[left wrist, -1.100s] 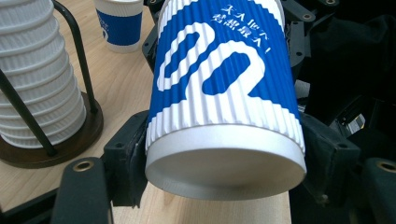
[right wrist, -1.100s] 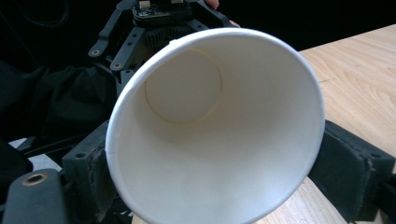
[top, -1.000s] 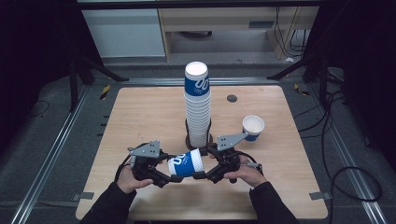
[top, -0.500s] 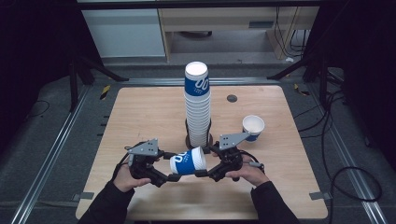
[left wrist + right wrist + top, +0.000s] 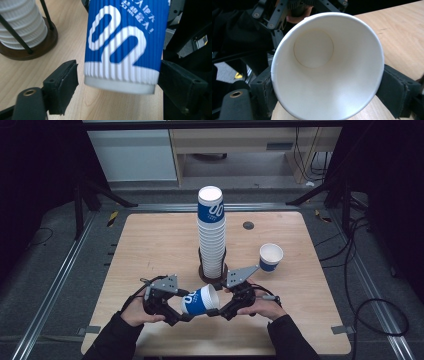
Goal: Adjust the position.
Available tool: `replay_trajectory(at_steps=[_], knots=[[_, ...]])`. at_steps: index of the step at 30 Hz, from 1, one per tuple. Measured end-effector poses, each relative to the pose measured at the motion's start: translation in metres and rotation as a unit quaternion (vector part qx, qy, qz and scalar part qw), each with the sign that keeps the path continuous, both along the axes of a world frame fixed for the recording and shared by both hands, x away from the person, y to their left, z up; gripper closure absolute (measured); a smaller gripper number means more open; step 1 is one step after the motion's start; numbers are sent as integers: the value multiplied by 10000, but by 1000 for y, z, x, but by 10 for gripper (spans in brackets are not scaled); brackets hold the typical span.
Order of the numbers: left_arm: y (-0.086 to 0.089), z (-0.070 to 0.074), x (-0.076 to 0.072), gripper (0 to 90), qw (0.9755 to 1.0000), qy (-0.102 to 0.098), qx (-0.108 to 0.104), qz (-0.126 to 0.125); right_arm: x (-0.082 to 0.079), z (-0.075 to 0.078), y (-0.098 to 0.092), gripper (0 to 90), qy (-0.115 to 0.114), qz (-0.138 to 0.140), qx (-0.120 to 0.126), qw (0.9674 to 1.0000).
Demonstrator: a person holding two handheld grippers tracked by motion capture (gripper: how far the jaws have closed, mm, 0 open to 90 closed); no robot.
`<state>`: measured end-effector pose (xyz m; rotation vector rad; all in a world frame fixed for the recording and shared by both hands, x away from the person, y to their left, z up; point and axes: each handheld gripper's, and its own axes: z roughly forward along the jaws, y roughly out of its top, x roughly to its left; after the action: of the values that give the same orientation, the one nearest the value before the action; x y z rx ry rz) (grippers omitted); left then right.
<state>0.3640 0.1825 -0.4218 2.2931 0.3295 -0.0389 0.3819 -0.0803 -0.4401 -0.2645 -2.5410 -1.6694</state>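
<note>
The paper cup point(image 5: 199, 300) lies on its side in the air just above the near middle of the tabletop point(image 5: 150, 245), long axis running left to right, base toward the left, open mouth toward the right. It is held between the two tongs, and any coming move turns on that line.

The right tongs point(image 5: 216, 310) are closed on the cup at its rim; in the right gripper view the pads press both sides of the mouth, and the jaws have just been closing on it. The left tongs point(image 5: 184, 312) straddle the base end: one pad stands clear of the wall with a visible gap, the other looks just at it, so they read as open. Both hands are equally near.

The cup is blue, ribbed, with white lettering, a white base ring and a plain white inside, undented.

Just beyond it stands a tall stack of like cups point(image 5: 211, 235) in a holder; a single cup point(image 5: 270, 257) stands upright far right.
</note>
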Motion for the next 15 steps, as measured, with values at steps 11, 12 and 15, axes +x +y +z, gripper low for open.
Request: replay_trajectory(at_steps=[11,12,15], knots=[[-4,-5,0,277,9999,64,-17,-100,-1,-2,3,134,35,26,-90,9999],[-3,-4,1,277,9999,46,-63,-68,-1,-2,3,125,9,-12,-51,10000],[1,-2,2,278,9998,-14,-172,29,1,1,1,94,-28,-153,118,9998]])
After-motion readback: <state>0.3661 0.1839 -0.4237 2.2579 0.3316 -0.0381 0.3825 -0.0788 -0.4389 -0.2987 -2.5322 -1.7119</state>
